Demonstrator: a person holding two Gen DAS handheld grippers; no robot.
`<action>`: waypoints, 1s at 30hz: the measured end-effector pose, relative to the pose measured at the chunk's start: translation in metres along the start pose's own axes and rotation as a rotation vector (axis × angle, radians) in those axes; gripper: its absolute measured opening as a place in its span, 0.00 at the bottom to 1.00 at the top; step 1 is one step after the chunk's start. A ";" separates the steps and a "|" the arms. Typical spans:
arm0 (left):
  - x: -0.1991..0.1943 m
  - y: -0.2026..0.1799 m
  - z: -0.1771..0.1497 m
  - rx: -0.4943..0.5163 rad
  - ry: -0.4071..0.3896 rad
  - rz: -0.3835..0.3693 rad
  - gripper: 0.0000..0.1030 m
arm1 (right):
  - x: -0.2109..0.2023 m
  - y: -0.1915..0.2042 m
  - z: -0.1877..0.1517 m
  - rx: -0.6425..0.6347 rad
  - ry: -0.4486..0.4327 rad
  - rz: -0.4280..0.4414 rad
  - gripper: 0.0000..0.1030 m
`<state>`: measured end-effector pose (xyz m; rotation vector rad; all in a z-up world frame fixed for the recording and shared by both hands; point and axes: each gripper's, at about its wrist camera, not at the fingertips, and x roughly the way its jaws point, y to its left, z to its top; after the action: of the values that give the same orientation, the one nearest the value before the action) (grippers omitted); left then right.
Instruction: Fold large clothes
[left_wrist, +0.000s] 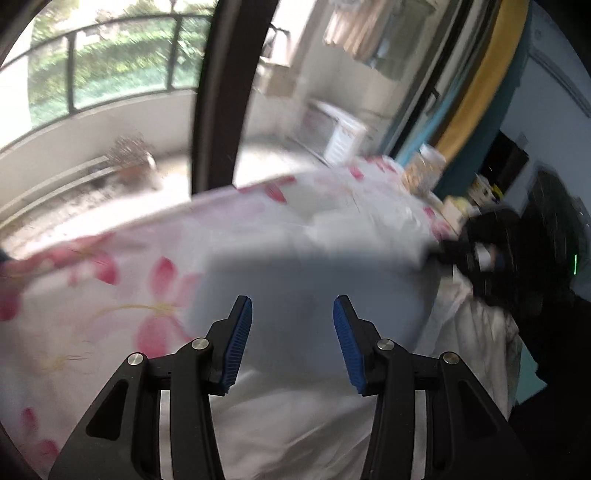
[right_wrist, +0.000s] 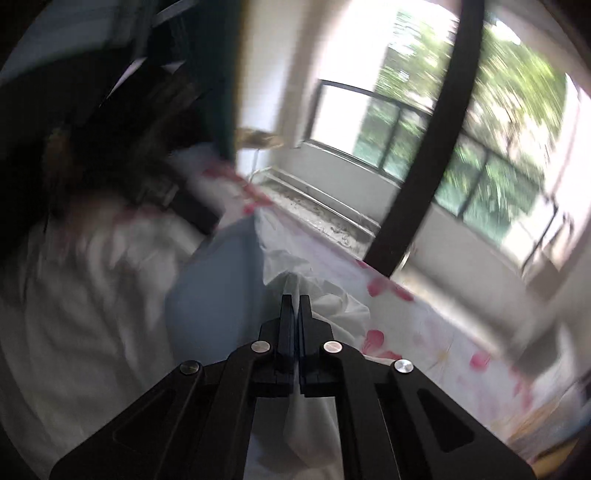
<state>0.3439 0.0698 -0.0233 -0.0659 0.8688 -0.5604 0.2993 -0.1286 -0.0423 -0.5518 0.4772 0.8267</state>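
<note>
A large garment lies on the flowered bed sheet (left_wrist: 110, 295), its pale blue panel (left_wrist: 295, 288) spread ahead and crumpled white cloth (left_wrist: 295, 424) nearer to me. My left gripper (left_wrist: 293, 306) hovers over the blue panel, open, with nothing between its blue pads (left_wrist: 240, 343). In the right wrist view my right gripper (right_wrist: 295, 295) is shut on a bunched fold of the white cloth (right_wrist: 314, 417), which runs through the jaws and hangs below them. The blue panel (right_wrist: 214, 295) lies just left of that grip. Both views are motion-blurred.
A person in dark clothing (left_wrist: 546, 258) stands at the bed's right side. Beyond the bed's far edge are a dark door post (left_wrist: 221, 110), a balcony railing (left_wrist: 110, 55) and a white cabinet (left_wrist: 340, 133). Bags and small items (left_wrist: 424, 170) crowd the bed's far right corner.
</note>
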 end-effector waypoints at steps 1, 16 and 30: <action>-0.011 0.002 0.002 -0.012 -0.026 0.009 0.47 | -0.003 0.011 0.000 -0.038 0.003 0.000 0.02; -0.001 -0.002 -0.004 -0.109 0.003 -0.002 0.53 | -0.041 0.079 -0.028 -0.015 -0.011 0.099 0.02; 0.001 -0.013 -0.050 -0.124 0.143 0.049 0.53 | -0.067 0.042 -0.051 0.324 0.078 0.075 0.62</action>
<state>0.3017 0.0666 -0.0531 -0.1178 1.0416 -0.4691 0.2175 -0.1742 -0.0524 -0.2686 0.6923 0.7815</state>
